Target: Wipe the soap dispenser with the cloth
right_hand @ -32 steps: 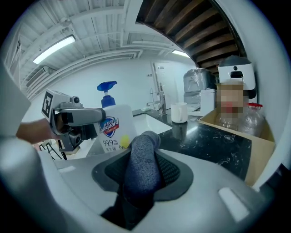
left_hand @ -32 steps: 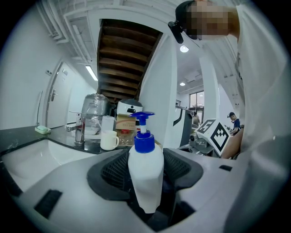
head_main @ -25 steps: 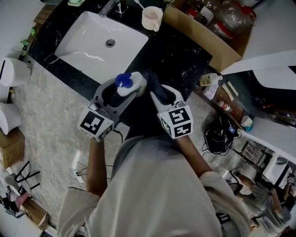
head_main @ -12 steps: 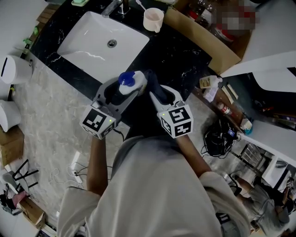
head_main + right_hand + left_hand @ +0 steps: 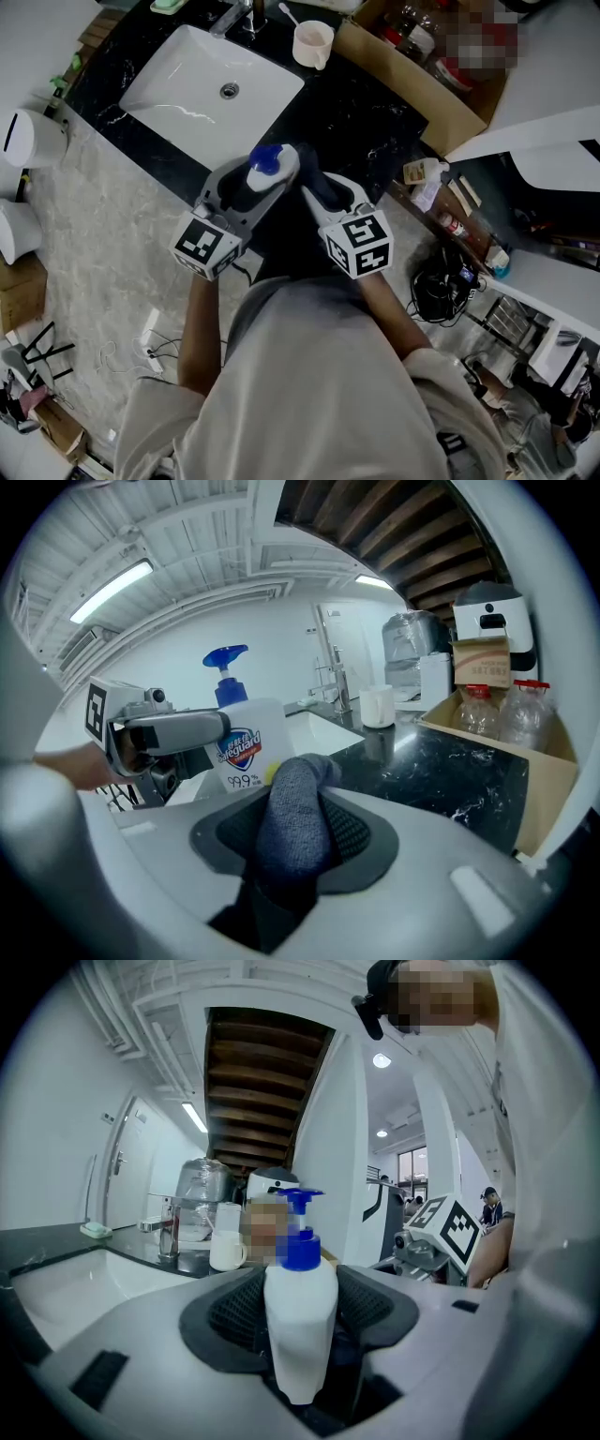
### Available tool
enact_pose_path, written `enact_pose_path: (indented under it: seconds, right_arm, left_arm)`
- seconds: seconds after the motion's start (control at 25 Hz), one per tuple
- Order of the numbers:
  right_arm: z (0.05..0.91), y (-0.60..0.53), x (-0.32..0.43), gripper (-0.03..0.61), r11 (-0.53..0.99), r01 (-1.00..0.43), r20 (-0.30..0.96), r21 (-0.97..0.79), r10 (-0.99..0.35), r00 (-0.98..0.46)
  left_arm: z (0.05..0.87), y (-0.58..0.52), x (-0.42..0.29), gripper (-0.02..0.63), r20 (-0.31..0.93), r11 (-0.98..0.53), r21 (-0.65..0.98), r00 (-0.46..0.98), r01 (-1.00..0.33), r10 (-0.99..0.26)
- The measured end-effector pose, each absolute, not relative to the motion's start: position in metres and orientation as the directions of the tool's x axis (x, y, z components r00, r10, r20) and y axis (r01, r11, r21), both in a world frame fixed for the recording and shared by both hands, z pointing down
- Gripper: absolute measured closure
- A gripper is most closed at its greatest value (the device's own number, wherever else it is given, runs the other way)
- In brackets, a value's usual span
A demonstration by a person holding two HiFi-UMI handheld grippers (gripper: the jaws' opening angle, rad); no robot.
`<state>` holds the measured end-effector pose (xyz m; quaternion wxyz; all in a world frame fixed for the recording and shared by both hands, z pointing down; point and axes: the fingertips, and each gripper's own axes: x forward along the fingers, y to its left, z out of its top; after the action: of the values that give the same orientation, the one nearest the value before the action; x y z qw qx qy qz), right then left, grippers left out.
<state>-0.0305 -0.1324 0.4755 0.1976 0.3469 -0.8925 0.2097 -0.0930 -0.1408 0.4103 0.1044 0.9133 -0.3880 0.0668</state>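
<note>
One white soap dispenser [image 5: 300, 1321] with a blue pump [image 5: 302, 1251] stands upright in our left tongs [image 5: 300, 1335]. Their ribbed pads are closed on its body, so it appears lifted off the dark surface [image 5: 366, 112], near that surface's front edge and in front of the white sink [image 5: 187, 84]. Our right tongs [image 5: 295, 846] are clamped on a folded grey cloth [image 5: 295, 817]. The cloth's tip lies right at the bottle's labelled side, though we cannot tell whether it touches. We see three risks here. The bottle is smooth and held only by its flanks, so a hard sideways push with the cloth may twist it or let it slide out. A knock on the pump could squirt soap. The cloth may drag loose from its pads. On the label [image 5: 234, 752] we read "Safeguard" and "99.9%"; the smaller print is illegible. A cup [image 5: 312, 42] stands beyond the sink.
</note>
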Motion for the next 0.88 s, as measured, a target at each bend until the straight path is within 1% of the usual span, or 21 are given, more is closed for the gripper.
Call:
enact_pose_path:
  seconds: [0.24, 0.88]
  right_arm:
    - [0.466, -0.133, -0.031, 0.448, 0.680, -0.693, 0.488, -0.242, -0.532, -0.692]
    - [0.440, -0.134, -0.028, 0.448, 0.694, -0.679, 0.457, -0.239, -0.537, -0.709]
  left_arm:
    - [0.413, -0.139, -0.088, 0.371, 0.225, -0.684, 0.118, 0.690, -0.720, -0.688]
    - [0.414, -0.138, -0.081, 0.371, 0.221, -0.703, 0.116, 0.708, -0.702, -0.671]
